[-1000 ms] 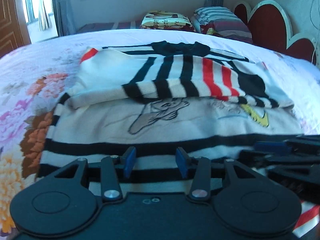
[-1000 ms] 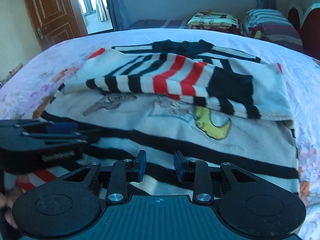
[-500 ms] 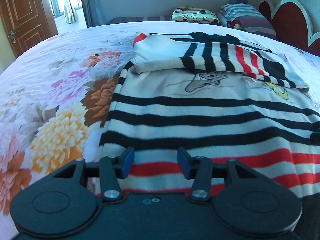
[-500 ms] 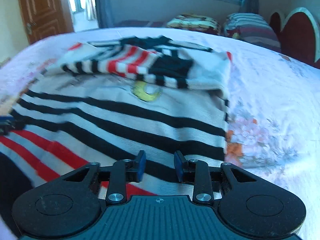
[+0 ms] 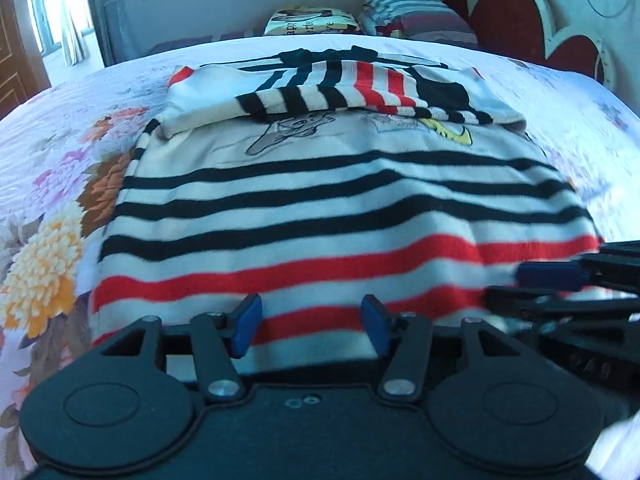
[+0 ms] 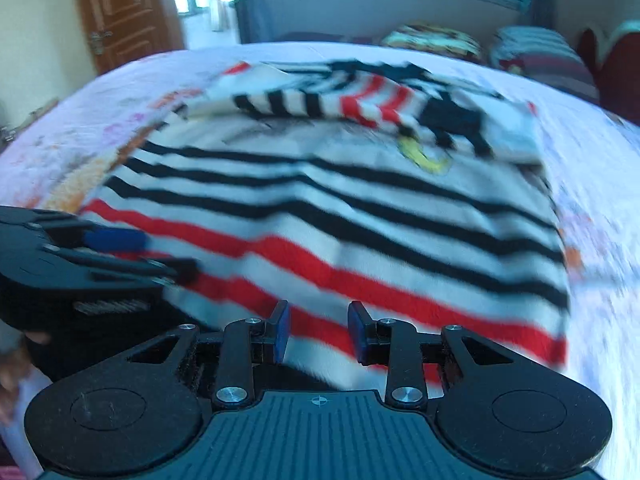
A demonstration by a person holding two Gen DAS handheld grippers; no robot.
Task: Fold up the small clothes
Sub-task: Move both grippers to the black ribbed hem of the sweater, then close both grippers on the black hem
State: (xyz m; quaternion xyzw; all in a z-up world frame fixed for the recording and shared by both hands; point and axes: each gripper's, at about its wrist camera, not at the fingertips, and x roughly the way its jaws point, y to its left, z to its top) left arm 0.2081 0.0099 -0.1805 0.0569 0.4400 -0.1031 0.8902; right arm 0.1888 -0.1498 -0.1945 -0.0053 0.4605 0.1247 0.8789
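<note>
Bedspread (image 5: 60,184) of white quilted cloth printed with orange, yellow and pink flowers covers the wide bed that fills both views. On it lies the cream knitted sweater (image 5: 328,200) with black stripes across the middle, red stripes near the hem and a cartoon drawing on the chest; it is spread flat, hem toward the cameras, with its striped sleeves (image 5: 340,88) folded over the chest at the far end. Beyond the bed's far edge sit a striped pillow (image 5: 416,12) and, just beside it, a yellow printed pillow (image 5: 312,20), with a red scalloped headboard (image 5: 520,20) to the right and a brown wooden door (image 6: 120,12) to the left.

At the hem, the left gripper (image 5: 311,330), black with blue pads, hangs over the red stripes; its jaws are opening, and the pads stand apart over the fabric without pressing on it. The right gripper (image 6: 319,332) hovers over the hem further to the right, its blue pads parted by a narrower gap, with cloth seen behind the gap but nothing pinched. The right wrist view is blurred, and each gripper appears side-on at the edge of the other's view.
</note>
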